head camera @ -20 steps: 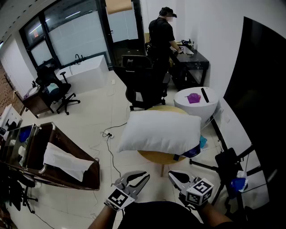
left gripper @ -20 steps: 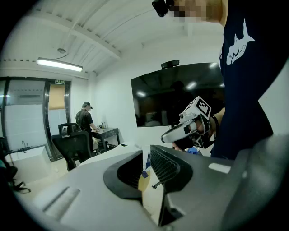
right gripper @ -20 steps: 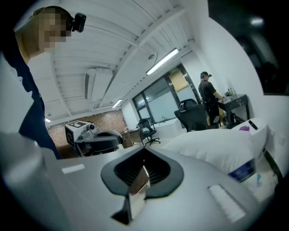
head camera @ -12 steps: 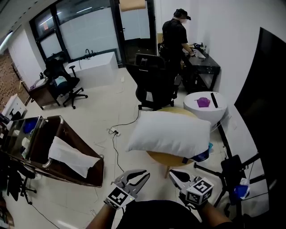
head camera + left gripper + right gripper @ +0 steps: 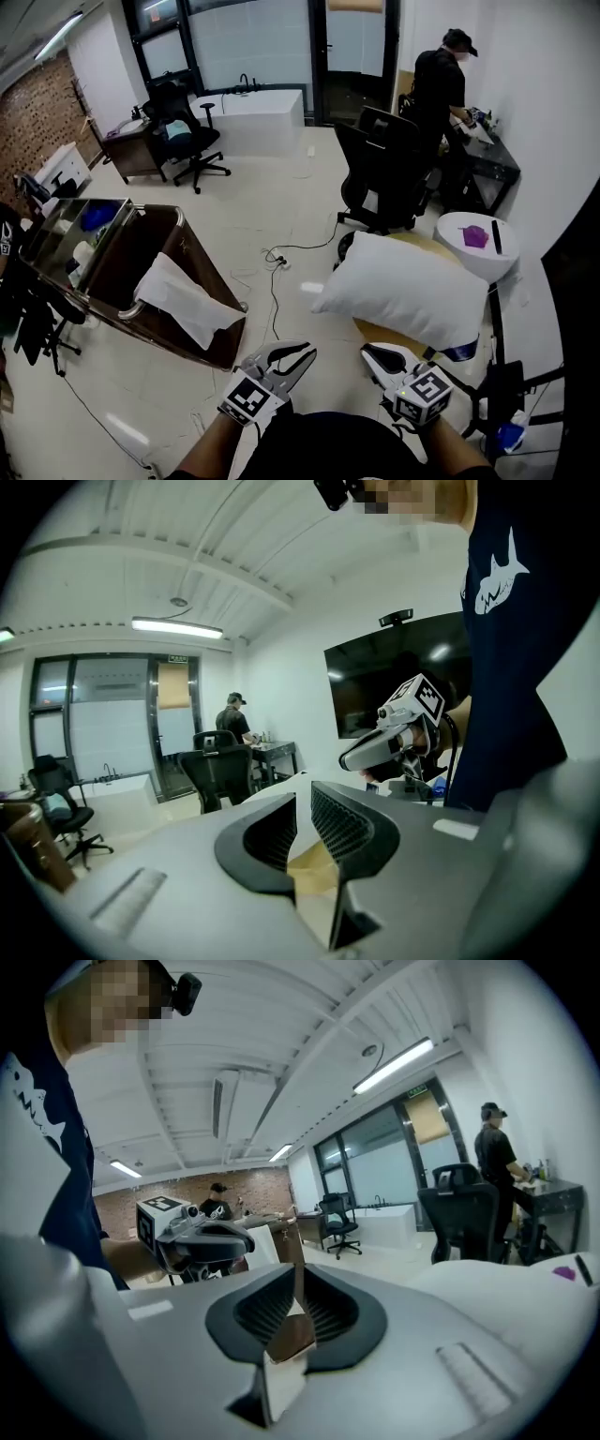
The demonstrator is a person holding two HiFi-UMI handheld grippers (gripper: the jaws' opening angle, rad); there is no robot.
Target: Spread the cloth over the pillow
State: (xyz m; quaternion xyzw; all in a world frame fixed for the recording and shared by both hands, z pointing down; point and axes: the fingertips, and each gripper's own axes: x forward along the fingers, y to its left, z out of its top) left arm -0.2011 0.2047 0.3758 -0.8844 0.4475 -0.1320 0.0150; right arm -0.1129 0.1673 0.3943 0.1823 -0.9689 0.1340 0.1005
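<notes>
Listing outward from the wearer, with each place given against the pillow.

1. Left hand-held gripper: grey moulded plastic with ribbed inner pads and a cube of black-and-white square markers. Its jaws are pressed together with nothing between them. It sits on the near side of the pillow, to its left and apart from it.
2. Right hand-held gripper: same build and same marker cube. Its jaws are pressed together and empty. It sits just before the pillow's near edge, not touching it.
3. Bench: round, wood-coloured top, mostly hidden beneath the pillow.
4. Pillow: white, plump and rectangular, with soft corners and smooth fabric. It lies on the bench and overhangs it.
5. Cloth: white and creased, draped over the trolley's rim. It is well apart to the left of the pillow.
6. Trolley: dark brown and box-shaped, with a metal rail, left of the pillow.
7. Cable: thin and dark, looped on the glossy pale floor tiles between trolley and pillow.
8. Round stand: white, smooth and drum-shaped, just beyond the pillow's right end.
9. Office chair: black and wheeled, beyond the pillow.
10. Person: in dark clothes and a cap, standing beyond the chair, farthest from the pillow.
</notes>
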